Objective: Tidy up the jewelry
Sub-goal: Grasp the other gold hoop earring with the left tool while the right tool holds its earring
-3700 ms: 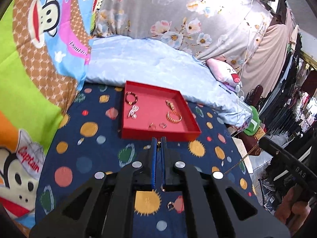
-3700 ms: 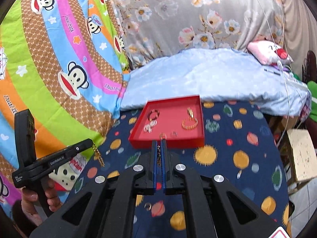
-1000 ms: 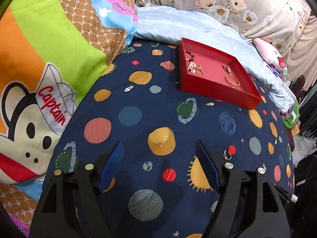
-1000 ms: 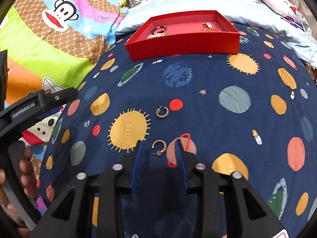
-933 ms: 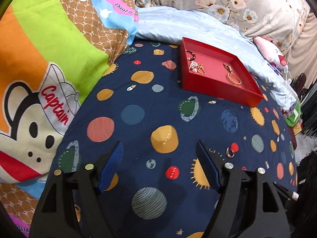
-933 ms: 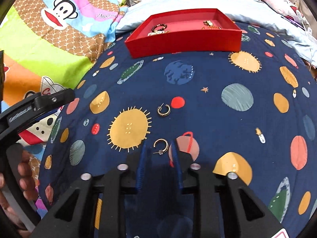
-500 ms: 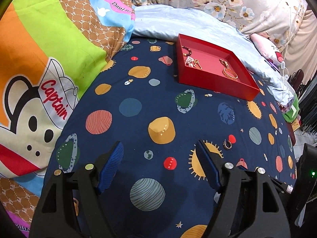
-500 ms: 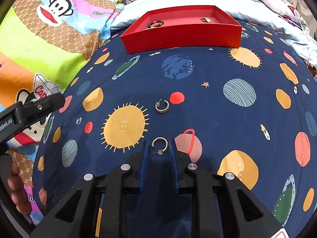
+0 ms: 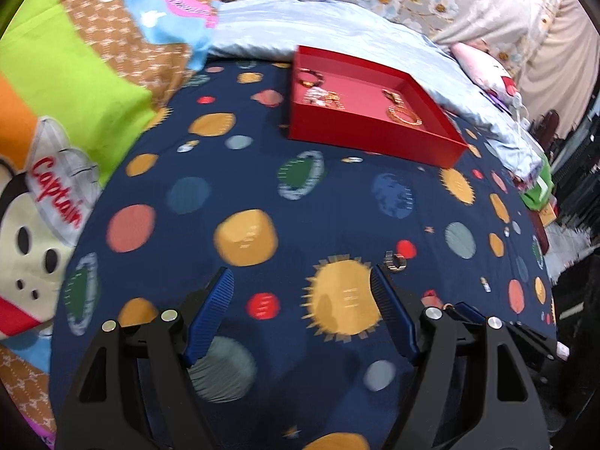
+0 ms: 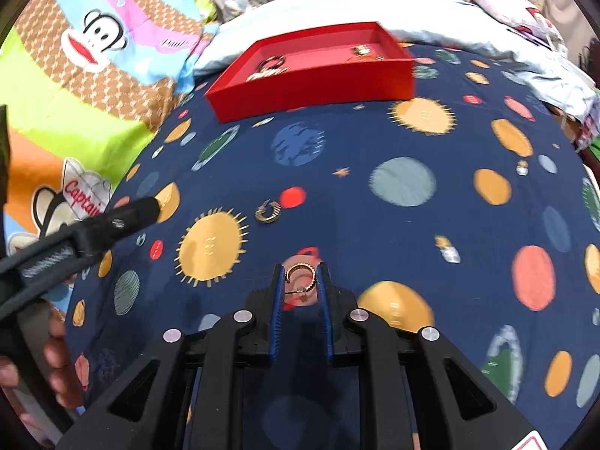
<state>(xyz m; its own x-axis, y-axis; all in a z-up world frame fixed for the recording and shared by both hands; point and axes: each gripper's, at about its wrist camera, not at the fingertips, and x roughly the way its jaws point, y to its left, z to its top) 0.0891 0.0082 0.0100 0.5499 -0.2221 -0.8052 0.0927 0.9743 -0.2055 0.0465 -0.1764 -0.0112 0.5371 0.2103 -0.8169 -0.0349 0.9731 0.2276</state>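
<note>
A gold hoop earring (image 10: 300,276) sits between the blue pads of my right gripper (image 10: 300,273), which is shut on it just above the navy planet-print bedspread. A second hoop earring (image 10: 268,211) lies on the spread ahead and left; it also shows in the left wrist view (image 9: 395,262), just past my right fingertip there. My left gripper (image 9: 302,281) is wide open and empty, low over the spread. The red tray (image 9: 360,138) with several gold pieces stands at the far end; it also shows in the right wrist view (image 10: 315,90).
The left gripper's body (image 10: 86,236) and the hand holding it cross the left of the right wrist view. A colourful monkey-print quilt (image 9: 56,123) rises on the left. A pale blue pillow (image 9: 337,26) lies behind the tray. The bed's edge drops off at right.
My right gripper has closed on the near hoop earring. The left gripper, open since letting go of a gold chain, shifted slightly; the view moved a little closer to the tray.
</note>
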